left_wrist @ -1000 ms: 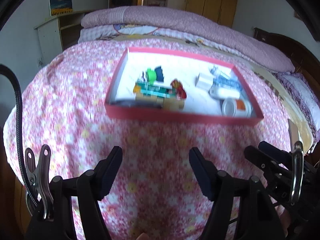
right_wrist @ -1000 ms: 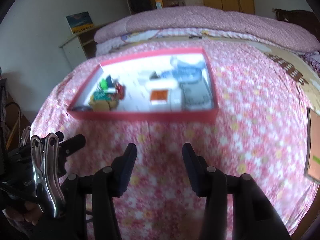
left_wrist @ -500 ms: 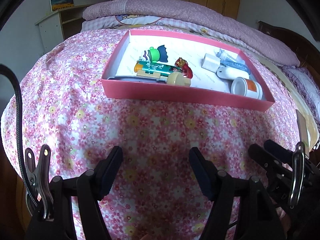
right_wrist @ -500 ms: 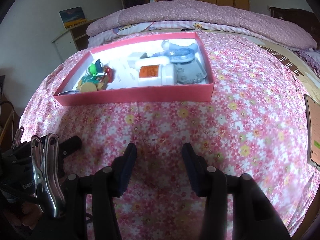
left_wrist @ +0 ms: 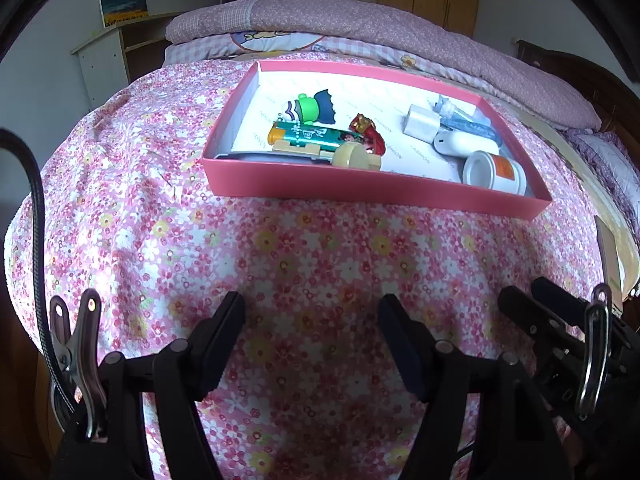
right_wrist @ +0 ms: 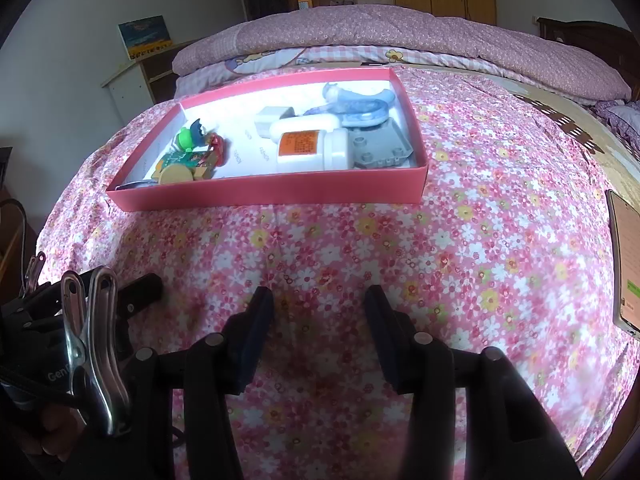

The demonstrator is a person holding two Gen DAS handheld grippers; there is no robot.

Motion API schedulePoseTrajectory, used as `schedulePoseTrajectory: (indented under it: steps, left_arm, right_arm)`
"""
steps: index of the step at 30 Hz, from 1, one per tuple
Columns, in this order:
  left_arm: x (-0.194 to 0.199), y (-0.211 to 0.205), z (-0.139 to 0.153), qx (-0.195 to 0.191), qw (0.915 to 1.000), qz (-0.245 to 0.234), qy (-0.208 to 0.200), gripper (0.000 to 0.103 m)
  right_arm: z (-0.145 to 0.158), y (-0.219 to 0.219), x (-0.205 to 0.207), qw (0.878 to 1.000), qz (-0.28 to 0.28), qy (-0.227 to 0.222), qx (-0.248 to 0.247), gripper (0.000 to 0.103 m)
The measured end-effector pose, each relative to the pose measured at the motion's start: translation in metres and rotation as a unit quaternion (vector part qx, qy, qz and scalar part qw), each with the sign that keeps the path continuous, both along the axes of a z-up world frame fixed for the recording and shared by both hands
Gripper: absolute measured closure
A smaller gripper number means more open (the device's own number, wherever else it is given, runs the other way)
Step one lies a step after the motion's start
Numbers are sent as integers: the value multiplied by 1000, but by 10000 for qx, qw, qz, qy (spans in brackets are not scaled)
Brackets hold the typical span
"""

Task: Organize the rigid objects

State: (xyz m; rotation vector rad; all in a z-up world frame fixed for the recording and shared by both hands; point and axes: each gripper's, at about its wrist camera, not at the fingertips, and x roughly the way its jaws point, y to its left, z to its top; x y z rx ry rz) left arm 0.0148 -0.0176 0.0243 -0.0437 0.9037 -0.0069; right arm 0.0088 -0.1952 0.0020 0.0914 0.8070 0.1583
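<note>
Two tools hang low over the pink flowered bedspread [left_wrist: 312, 264], both empty: the left tool [left_wrist: 312, 332] has its dark fingers well apart, and so does the right tool [right_wrist: 318, 320]. All the small rigid things in view already lie inside the shallow pink cardboard box [left_wrist: 360, 190] set on the bed ahead of them, and none shows loose on the cover. That would fit either a sorting that is over or one whose objects are about to be taken out or regrouped, so no single move can be called for. For any grasp inside the box, I judge it wise to come down from above past the low wall and to take one item at a time, since they crowd each other.

On the left side a green and blue toy figure [left_wrist: 310, 107], a teal printed lighter [left_wrist: 308, 136], a red figure [left_wrist: 366, 130] and a cream round cap [left_wrist: 351, 155] touch in a heap. On the right a white bottle with an orange label [right_wrist: 308, 150] lies on its side just beside a grey studded plate [right_wrist: 380, 150].

Something dark and flat behind the near wall is mostly hidden. A pale blue clear piece [right_wrist: 356, 108] at the back is too washed out to name. A phone-like slab [right_wrist: 626, 264] is cut off at the right edge.
</note>
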Motion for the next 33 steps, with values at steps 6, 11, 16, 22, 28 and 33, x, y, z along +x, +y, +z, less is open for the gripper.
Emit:
schedulePoseTrajectory:
  steps: [6,11,16,22,28,33]
  left_arm:
    - [0,1,0,-15,10000,15,13,30]
    - [1,4,0,-58,10000,39,27,30]
    - [0,4,0,-68,10000,46,20,30]
    - [-1,4,0,-80,10000,55,10,30]
    - [0,4,-1,-77,10000,54,12,30]
    - [0,3,-1,-70,10000,51,10,30]
  right_arm:
    - [0,0,0,10000,-9,-14,9,54]
    - [0,0,0,10000,-8,-15,11,54]
    - [0,0,0,10000,-9,-18,14,54]
    - [0,-1,0,10000,-12,-23,5,54]
    - [0,-1,-1,10000,-13,-24,6,54]
    - [0,-1,-1,10000,-13,-26,7,54]
